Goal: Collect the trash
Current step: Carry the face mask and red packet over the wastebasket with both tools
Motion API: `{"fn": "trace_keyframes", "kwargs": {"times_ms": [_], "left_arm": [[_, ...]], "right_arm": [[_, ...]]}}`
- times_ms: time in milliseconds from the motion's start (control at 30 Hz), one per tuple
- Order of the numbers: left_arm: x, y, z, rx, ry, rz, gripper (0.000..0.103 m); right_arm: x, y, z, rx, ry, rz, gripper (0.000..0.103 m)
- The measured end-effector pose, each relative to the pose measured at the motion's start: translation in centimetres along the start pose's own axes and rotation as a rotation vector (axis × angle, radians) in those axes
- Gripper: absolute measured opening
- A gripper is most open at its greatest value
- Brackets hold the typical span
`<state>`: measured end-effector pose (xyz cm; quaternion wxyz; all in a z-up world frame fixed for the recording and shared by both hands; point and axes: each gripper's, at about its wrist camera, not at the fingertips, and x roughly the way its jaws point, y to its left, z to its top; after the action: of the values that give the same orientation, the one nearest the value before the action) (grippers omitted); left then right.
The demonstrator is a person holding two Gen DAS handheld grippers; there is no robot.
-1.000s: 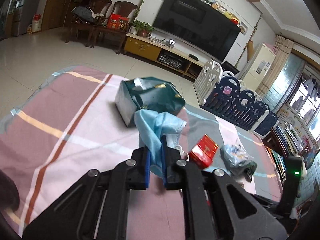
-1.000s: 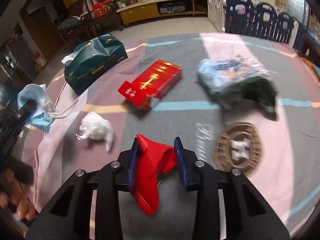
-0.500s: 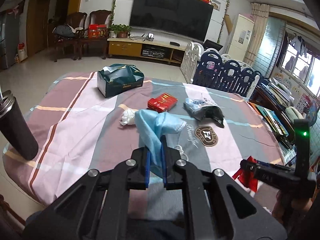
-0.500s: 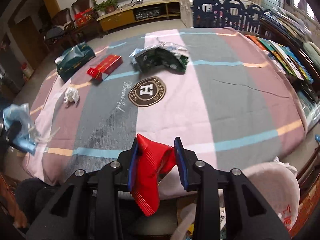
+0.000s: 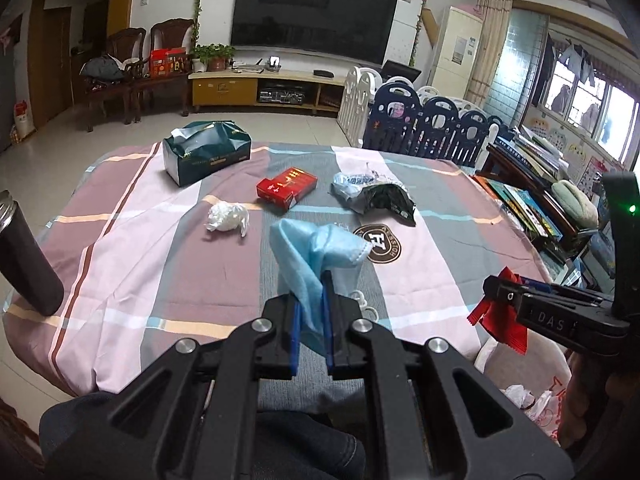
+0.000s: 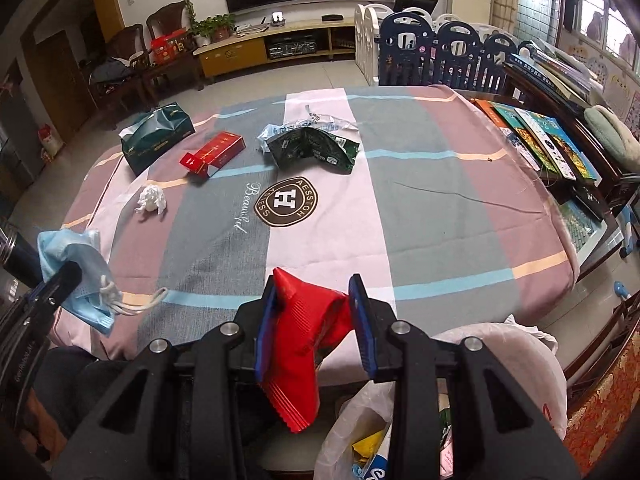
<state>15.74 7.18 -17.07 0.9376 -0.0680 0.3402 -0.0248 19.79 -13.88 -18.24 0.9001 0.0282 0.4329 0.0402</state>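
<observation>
Pale blue pleated fabric, a crumpled face mask [image 5: 316, 264], is pinched between the nearly closed blue-padded fingers of the left tool [image 5: 311, 320], its white ear loops dangling beside the near edge of the desk [image 6: 440, 184]. The right tool [image 6: 314, 320] grips a glossy red wrapper [image 6: 304, 344] with a ribbed, serrated lower edge; its jaws stand partly apart, pressed against the wrapper's sides, just above a thin white plastic bag [image 6: 500, 352] that hangs beside the desk and holds coloured scraps.

On the desk lies a cloth of broad pink, grey and mauve bands crossed by thin blue and cream stripes, with a round brown emblem [image 6: 286, 202] printed at its middle. Farther off lie a wadded white tissue [image 6: 151, 199], a red rectangular carton [image 6: 214, 153], a dark green tissue box [image 6: 158, 136] and a crinkled heap of clear and dark green packaging [image 6: 310, 146]. A dark cylindrical flask [image 5: 24, 256] stands at the left edge.

Beyond are a wall-mounted television [image 5: 312, 20], a low wooden cabinet, carved chairs and a navy and white playpen fence.
</observation>
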Motion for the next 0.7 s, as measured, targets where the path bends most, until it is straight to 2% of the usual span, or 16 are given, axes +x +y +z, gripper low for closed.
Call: {"fn": "trace_keyframes", "kwargs": {"times_ms": [700], "left_arm": [[0.9,0.9,-0.2,-0.024,0.024,0.018,0.010]], "right_arm": [[0.9,1.5,-0.6,-0.023,0.027,0.016,0.035]]}}
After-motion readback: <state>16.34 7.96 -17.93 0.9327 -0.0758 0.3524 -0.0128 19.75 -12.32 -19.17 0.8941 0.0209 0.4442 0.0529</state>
